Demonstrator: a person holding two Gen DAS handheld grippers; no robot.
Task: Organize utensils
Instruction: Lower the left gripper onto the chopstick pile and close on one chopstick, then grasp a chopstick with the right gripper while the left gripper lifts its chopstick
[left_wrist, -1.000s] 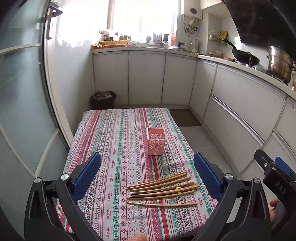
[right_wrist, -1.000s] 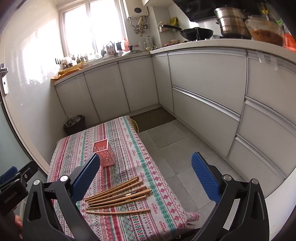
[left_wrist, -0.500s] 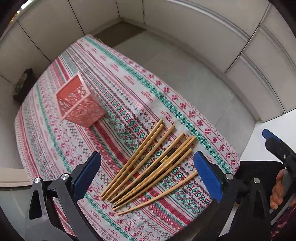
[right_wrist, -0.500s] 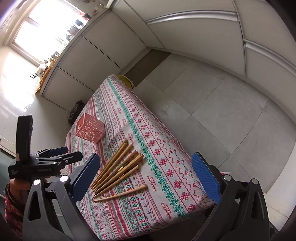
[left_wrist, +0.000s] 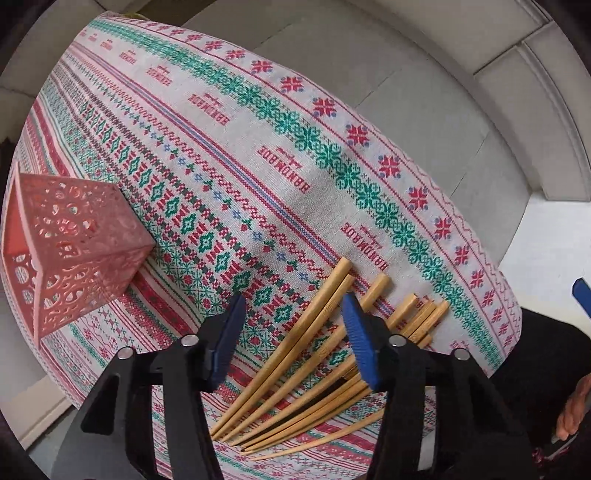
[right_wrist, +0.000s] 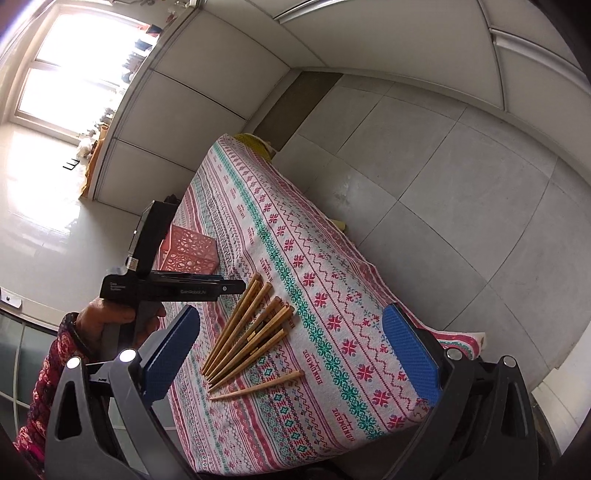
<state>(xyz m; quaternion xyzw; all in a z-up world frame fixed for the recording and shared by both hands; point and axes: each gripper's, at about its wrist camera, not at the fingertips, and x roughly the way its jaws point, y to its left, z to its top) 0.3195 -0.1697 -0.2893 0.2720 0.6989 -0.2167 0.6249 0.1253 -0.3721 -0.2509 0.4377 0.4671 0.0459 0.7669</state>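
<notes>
Several wooden chopsticks (left_wrist: 295, 365) lie fanned on the patterned tablecloth (left_wrist: 229, 155); they also show in the right wrist view (right_wrist: 251, 332). A pink perforated square holder (left_wrist: 74, 251) stands to their left, also in the right wrist view (right_wrist: 188, 251). My left gripper (left_wrist: 291, 332) is low over the chopsticks, its jaws partly closed with a gap between them, straddling the two leftmost sticks and not clamped. It shows from the side in the right wrist view (right_wrist: 229, 286). My right gripper (right_wrist: 291, 354) is wide open and empty, high above the table's near end.
The table stands on a grey tiled floor (right_wrist: 443, 166) with white cabinets (right_wrist: 221, 66) beyond. The table's right edge (left_wrist: 491, 302) drops off close to the chopsticks' thick ends. A single chopstick (right_wrist: 258, 386) lies apart from the bundle.
My left gripper has dropped down close to the chopsticks and its jaws have narrowed from wide open. The right gripper has tilted down and stays open.
</notes>
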